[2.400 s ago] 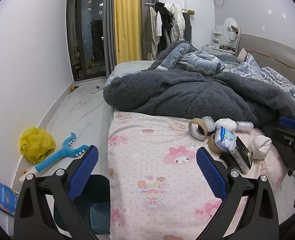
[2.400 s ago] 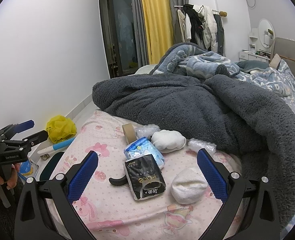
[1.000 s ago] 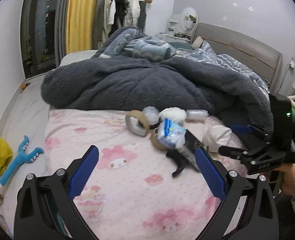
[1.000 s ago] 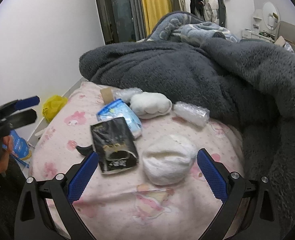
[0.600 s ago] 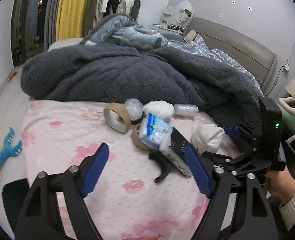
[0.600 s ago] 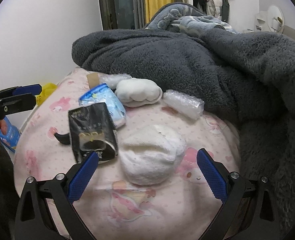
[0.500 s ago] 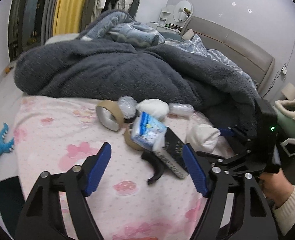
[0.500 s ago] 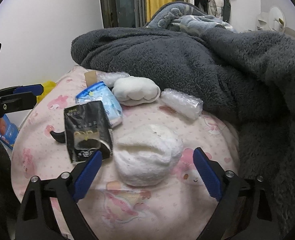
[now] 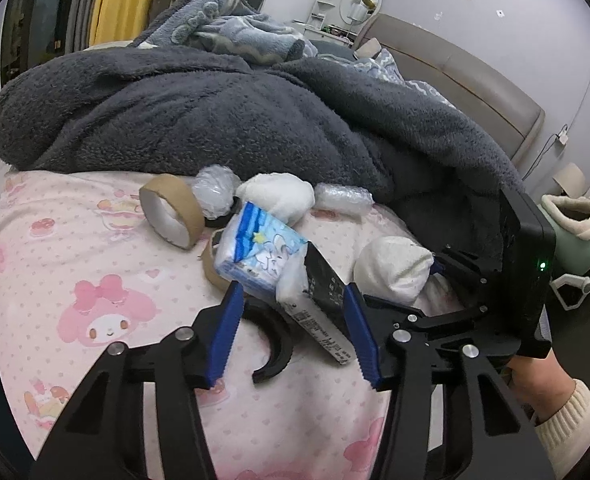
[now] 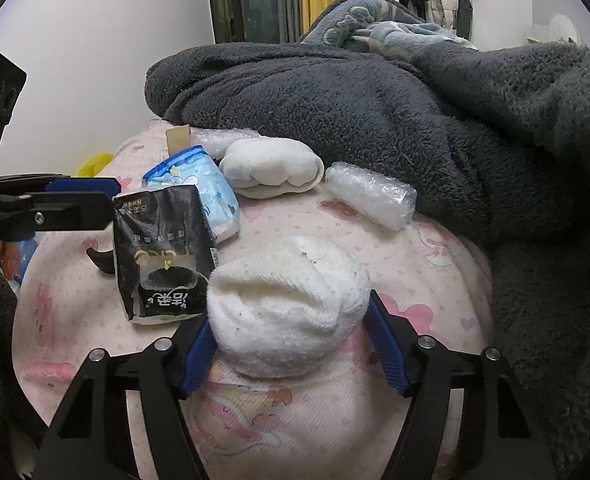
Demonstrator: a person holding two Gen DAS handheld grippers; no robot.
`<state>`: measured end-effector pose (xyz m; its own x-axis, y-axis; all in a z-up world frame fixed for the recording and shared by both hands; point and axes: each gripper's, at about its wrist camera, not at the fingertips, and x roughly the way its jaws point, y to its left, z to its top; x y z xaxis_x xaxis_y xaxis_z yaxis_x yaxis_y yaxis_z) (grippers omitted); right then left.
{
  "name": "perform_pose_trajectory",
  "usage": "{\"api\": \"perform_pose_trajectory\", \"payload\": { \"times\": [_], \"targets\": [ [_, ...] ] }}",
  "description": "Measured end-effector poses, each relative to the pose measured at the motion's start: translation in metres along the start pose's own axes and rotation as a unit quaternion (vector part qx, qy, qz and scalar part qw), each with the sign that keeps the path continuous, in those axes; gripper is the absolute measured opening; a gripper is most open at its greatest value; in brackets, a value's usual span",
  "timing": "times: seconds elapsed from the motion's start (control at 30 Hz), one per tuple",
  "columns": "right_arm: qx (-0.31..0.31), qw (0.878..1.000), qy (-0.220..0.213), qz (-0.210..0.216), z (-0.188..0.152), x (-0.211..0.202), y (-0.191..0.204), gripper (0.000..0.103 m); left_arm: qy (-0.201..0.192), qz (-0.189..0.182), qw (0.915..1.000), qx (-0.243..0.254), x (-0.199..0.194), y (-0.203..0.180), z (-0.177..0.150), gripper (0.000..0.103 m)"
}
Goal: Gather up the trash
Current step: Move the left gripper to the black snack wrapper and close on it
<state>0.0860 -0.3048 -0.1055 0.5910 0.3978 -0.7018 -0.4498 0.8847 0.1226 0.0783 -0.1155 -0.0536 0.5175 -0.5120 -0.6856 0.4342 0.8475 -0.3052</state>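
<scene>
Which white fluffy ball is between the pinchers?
The nearer white wad, beside the black packet, sits between the closing right gripper. The other white wad lies farther back against the grey blanket.

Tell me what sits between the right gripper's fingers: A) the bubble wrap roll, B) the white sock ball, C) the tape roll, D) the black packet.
B: in the right wrist view the white sock ball fills the gap of the right gripper as its fingers close, with the black packet off to the side, and the bubble wrap roll and tape roll farther away.
</scene>
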Motion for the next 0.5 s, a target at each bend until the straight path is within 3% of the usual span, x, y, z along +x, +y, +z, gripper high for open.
{"api": "perform_pose_trajectory", "payload": {
  "times": [0.23,0.37,0.5],
  "targets": [
    [0.001,1.000,0.003,0.007,0.000,0.001,0.003,0.060,0.015,-0.004,0.9999,-0.005,0.012,-0.002,0.001,0.039],
    [0.002,1.000,0.003,0.007,-0.001,0.001,0.003,0.058,0.018,-0.006,0.9998,-0.006,0.016,-0.003,0.002,0.037],
    [0.005,1.000,0.003,0.011,-0.002,-0.001,0.002,0.055,0.019,-0.002,0.9998,-0.006,0.018,-0.004,0.003,0.024]
  ]
}}
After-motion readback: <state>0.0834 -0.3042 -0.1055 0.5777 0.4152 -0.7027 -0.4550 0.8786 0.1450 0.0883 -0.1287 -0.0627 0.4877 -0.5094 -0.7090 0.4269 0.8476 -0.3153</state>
